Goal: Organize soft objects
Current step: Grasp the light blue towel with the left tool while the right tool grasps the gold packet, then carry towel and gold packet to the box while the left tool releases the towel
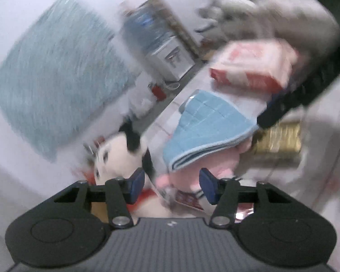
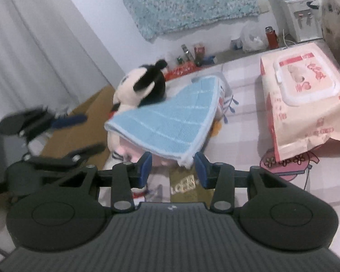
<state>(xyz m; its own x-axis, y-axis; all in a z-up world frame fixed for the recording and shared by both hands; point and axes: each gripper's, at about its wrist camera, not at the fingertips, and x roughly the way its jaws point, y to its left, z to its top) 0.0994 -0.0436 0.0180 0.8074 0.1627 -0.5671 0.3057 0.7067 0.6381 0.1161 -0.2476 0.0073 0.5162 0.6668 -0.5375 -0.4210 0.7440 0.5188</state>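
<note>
The folded blue cloth (image 2: 167, 122) lies on top of the pile, over a pink toy (image 2: 133, 151) and against the black-and-white plush (image 2: 140, 88), its near corner just ahead of the right gripper (image 2: 172, 170). That gripper's jaws stand apart with nothing pinched. The left gripper (image 1: 170, 181) is spread and empty too, near the pile's left side, while bare checked tabletop (image 2: 242, 122) separates the cloth from the wipes pack (image 2: 306, 104).

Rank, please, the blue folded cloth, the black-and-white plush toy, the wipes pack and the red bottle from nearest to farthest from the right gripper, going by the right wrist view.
From the right gripper:
1. Blue folded cloth, directly ahead.
2. Black-and-white plush toy, behind the cloth, left.
3. Wipes pack, right; close to the toy's rank.
4. Red bottle, by the wall.
</note>
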